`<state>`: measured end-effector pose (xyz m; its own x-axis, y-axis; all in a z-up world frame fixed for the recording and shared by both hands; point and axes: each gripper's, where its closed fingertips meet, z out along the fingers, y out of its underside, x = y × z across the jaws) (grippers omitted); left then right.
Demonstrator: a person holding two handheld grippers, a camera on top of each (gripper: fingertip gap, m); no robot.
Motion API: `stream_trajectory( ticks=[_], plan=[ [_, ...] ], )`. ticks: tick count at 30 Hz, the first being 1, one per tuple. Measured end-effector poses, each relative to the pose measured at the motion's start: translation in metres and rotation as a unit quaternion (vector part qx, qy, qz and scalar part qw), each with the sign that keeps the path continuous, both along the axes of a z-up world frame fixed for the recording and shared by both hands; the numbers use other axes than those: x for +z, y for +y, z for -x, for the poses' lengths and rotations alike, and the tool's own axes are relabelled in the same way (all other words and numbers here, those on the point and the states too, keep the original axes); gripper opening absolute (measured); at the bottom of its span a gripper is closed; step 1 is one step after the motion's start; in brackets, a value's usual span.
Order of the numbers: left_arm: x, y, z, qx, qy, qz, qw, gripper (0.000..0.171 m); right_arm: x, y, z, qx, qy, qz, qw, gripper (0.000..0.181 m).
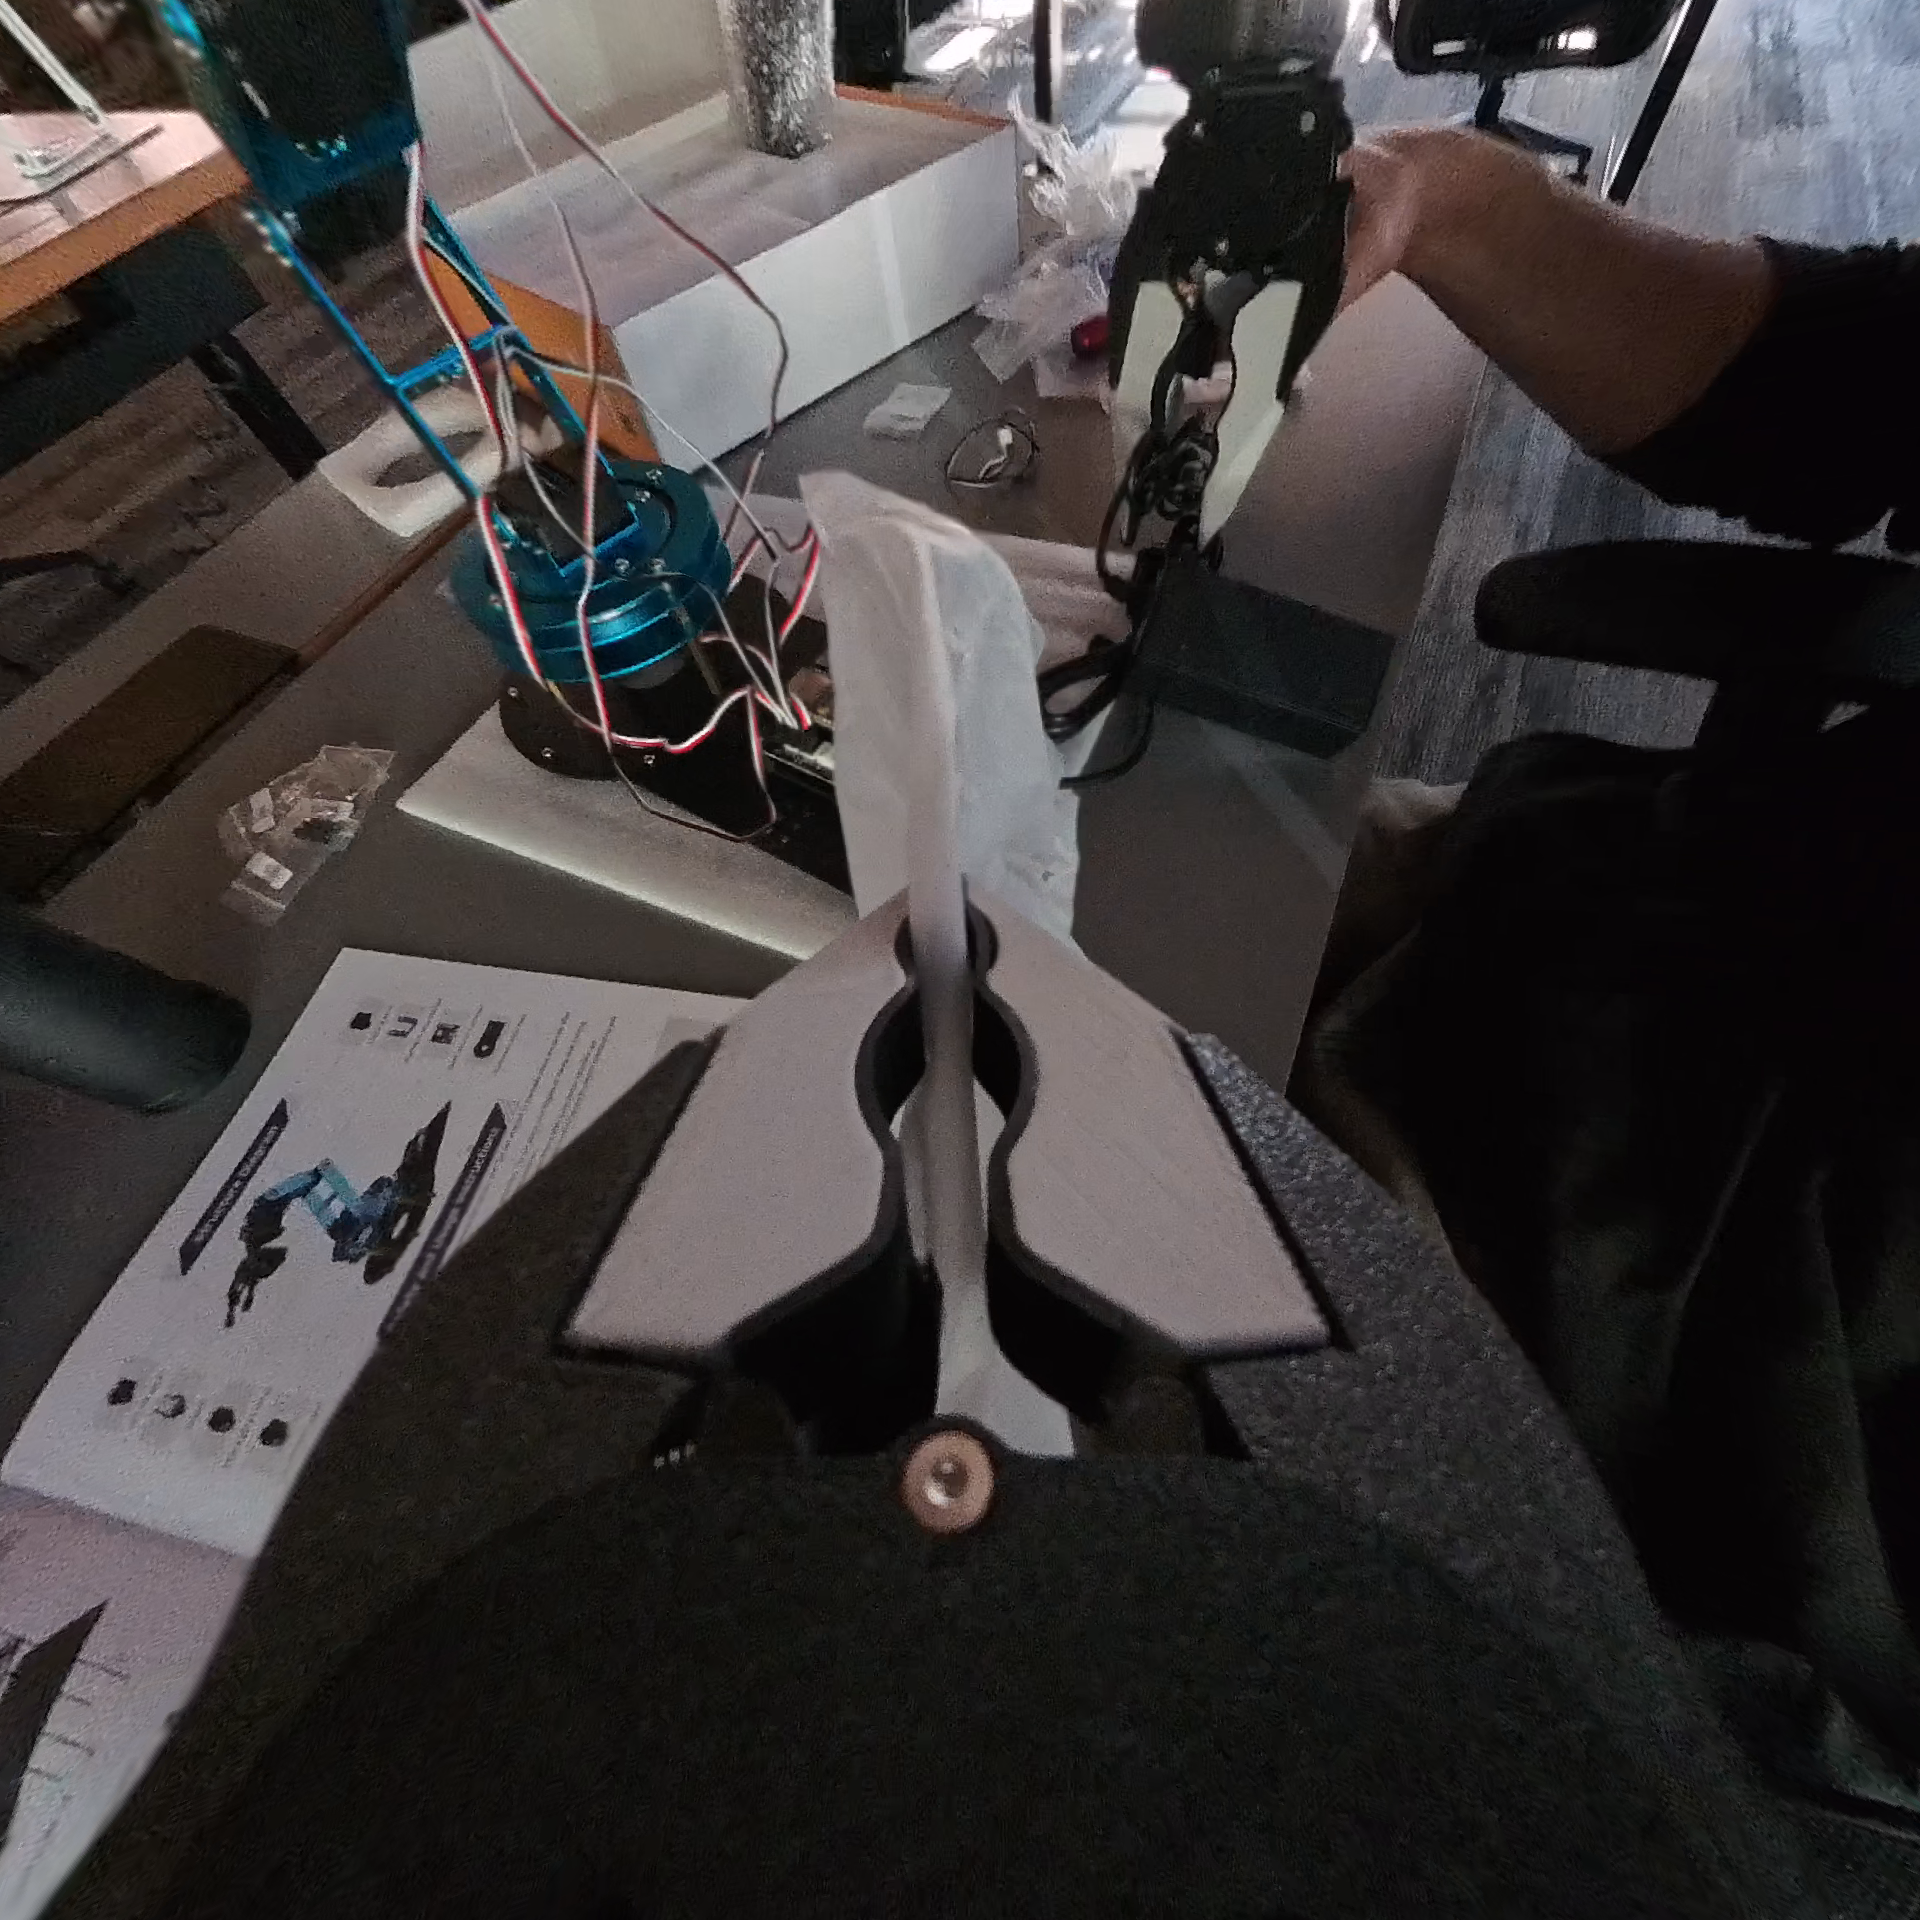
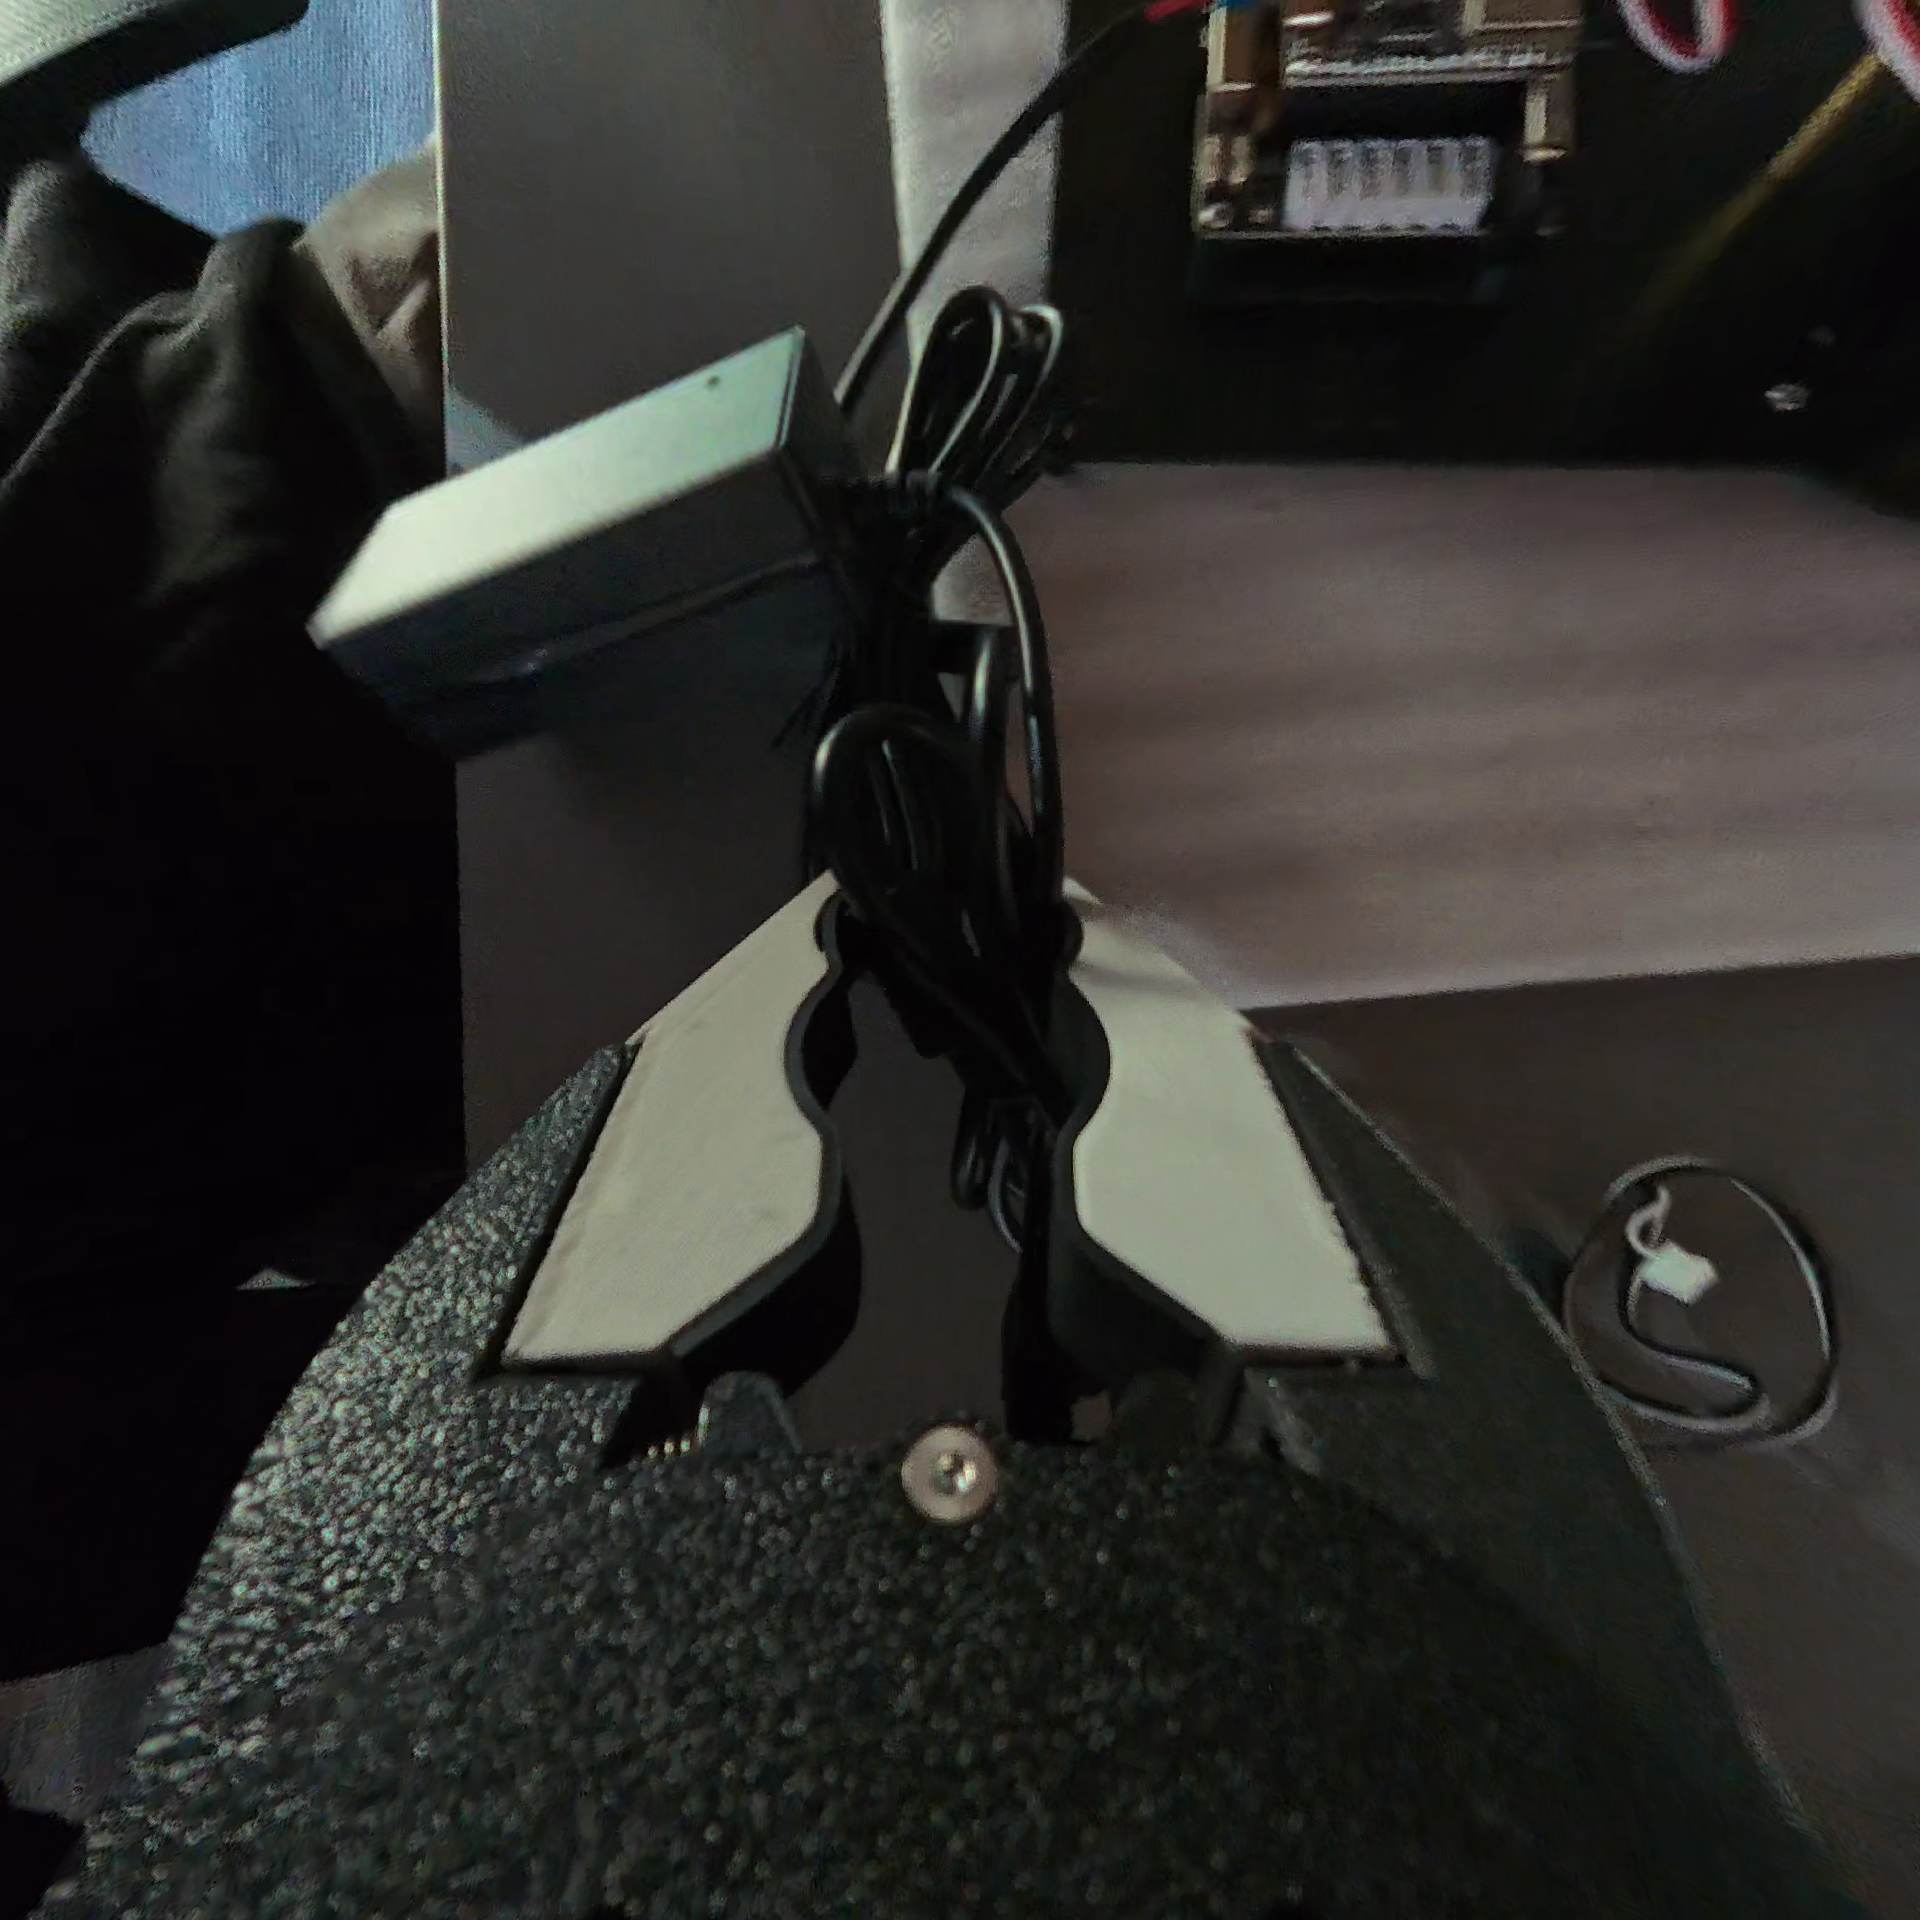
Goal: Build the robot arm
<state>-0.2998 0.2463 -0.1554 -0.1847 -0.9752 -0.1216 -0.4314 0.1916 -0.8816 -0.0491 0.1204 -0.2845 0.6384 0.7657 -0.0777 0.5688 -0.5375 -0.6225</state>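
My left gripper [image 1: 940, 914] is shut on a white plastic bag [image 1: 935, 686] that stands up from between its fingers, above the grey table. My right gripper [image 2: 951, 925] is shut on a bundled black cable [image 2: 935, 831] joined to a black power adapter [image 2: 592, 540], which hangs at its upper left over the table. The right gripper also shows in the left wrist view [image 1: 1210, 353], held by a hand [image 1: 1455, 239], with the cable [image 1: 1164, 488] and adapter [image 1: 1257, 655] below it.
A blue robot arm kit [image 1: 592, 582] with red, white and black wires stands on a black base at centre left. A printed instruction sheet [image 1: 312, 1195] lies at front left. A white box [image 1: 727, 239], small parts bags [image 1: 301, 810] and a loose wire [image 2: 1683, 1309] lie around. A circuit board [image 2: 1382, 114] shows ahead.
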Motion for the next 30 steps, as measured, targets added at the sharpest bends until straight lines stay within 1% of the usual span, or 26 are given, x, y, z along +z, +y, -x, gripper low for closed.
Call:
stream_trajectory(
  ticks=[2,4,5,6,7,9,10,11,13,14,15,16,18,19,20,21,22,23,24,25,27,28,29,30],
  plan=[
    [0.004,0.005,0.001,0.017,-0.030,0.026,0.999,0.000,0.001,0.003,-0.014,-0.027,0.003,-0.001,1.000,0.032],
    [0.009,-0.001,0.001,0.015,-0.067,0.068,0.995,0.000,0.001,0.001,-0.027,-0.048,0.005,0.002,0.999,0.032],
    [0.011,-0.006,-0.001,0.006,-0.088,0.093,0.992,0.000,0.001,0.000,-0.032,-0.055,0.003,0.000,0.998,0.035],
    [0.015,-0.009,-0.004,0.008,-0.114,0.119,0.986,0.000,0.000,0.000,-0.034,-0.063,0.004,0.001,0.998,0.035],
    [0.020,-0.010,-0.008,0.016,-0.140,0.146,0.979,0.000,0.001,0.002,-0.035,-0.073,0.000,0.000,0.997,0.039],
    [0.025,-0.015,-0.017,0.013,-0.178,0.197,0.964,0.000,0.009,0.009,-0.034,-0.083,0.000,-0.017,0.996,0.063],
    [0.026,-0.020,-0.022,0.011,-0.192,0.212,0.958,0.000,0.020,0.013,-0.032,-0.087,0.008,-0.037,0.996,0.073],
    [0.028,-0.025,-0.027,0.011,-0.206,0.218,0.954,0.000,0.037,0.018,-0.031,-0.098,0.025,-0.068,0.992,0.074],
    [0.029,-0.042,-0.040,0.001,-0.226,0.210,0.951,0.000,0.080,0.020,-0.013,-0.100,0.109,-0.114,0.982,0.074],
    [0.029,-0.049,-0.047,0.005,-0.235,0.195,0.952,0.000,0.105,0.016,0.007,-0.082,0.169,-0.136,0.973,0.074],
    [0.029,-0.055,-0.055,0.008,-0.243,0.178,0.953,0.000,0.126,0.009,0.032,-0.050,0.228,-0.152,0.960,0.074],
    [0.030,-0.064,-0.063,-0.001,-0.246,0.168,0.955,0.000,0.136,0.004,0.053,-0.028,0.261,-0.159,0.952,0.076],
    [0.027,-0.082,-0.077,-0.025,-0.236,0.147,0.960,0.000,0.137,0.002,0.083,-0.006,0.263,-0.151,0.953,0.093],
    [0.025,-0.088,-0.084,-0.030,-0.234,0.132,0.963,0.000,0.137,0.004,0.090,-0.005,0.265,-0.144,0.953,0.094],
    [0.023,-0.095,-0.088,-0.041,-0.230,0.122,0.965,0.000,0.136,0.008,0.092,-0.013,0.264,-0.136,0.955,0.087],
    [0.021,-0.101,-0.092,-0.052,-0.223,0.115,0.967,0.000,0.133,0.010,0.091,-0.018,0.259,-0.124,0.958,0.074],
    [0.020,-0.106,-0.094,-0.059,-0.221,0.110,0.967,0.000,0.130,0.010,0.089,-0.018,0.249,-0.113,0.962,0.054],
    [0.019,-0.109,-0.095,-0.064,-0.220,0.102,0.968,0.000,0.128,0.006,0.085,-0.011,0.235,-0.106,0.966,0.015],
    [0.016,-0.110,-0.097,-0.063,-0.214,0.091,0.971,0.006,0.129,0.002,0.078,-0.006,0.220,-0.114,0.969,0.001],
    [0.014,-0.108,-0.097,-0.055,-0.209,0.078,0.973,0.020,0.133,0.000,0.065,-0.019,0.200,-0.129,0.971,0.000],
    [0.011,-0.102,-0.096,-0.038,-0.203,0.068,0.976,0.041,0.151,-0.008,0.022,-0.067,0.155,-0.167,0.971,0.000],
    [0.012,-0.100,-0.093,-0.033,-0.202,0.073,0.976,0.048,0.168,-0.014,-0.007,-0.098,0.147,-0.188,0.966,0.000],
    [0.014,-0.099,-0.089,-0.031,-0.204,0.079,0.975,0.049,0.187,-0.021,-0.044,-0.146,0.146,-0.214,0.955,0.000],
    [0.015,-0.098,-0.085,-0.031,-0.207,0.085,0.974,0.049,0.207,-0.029,-0.086,-0.201,0.154,-0.237,0.938,0.000]
  ],
)
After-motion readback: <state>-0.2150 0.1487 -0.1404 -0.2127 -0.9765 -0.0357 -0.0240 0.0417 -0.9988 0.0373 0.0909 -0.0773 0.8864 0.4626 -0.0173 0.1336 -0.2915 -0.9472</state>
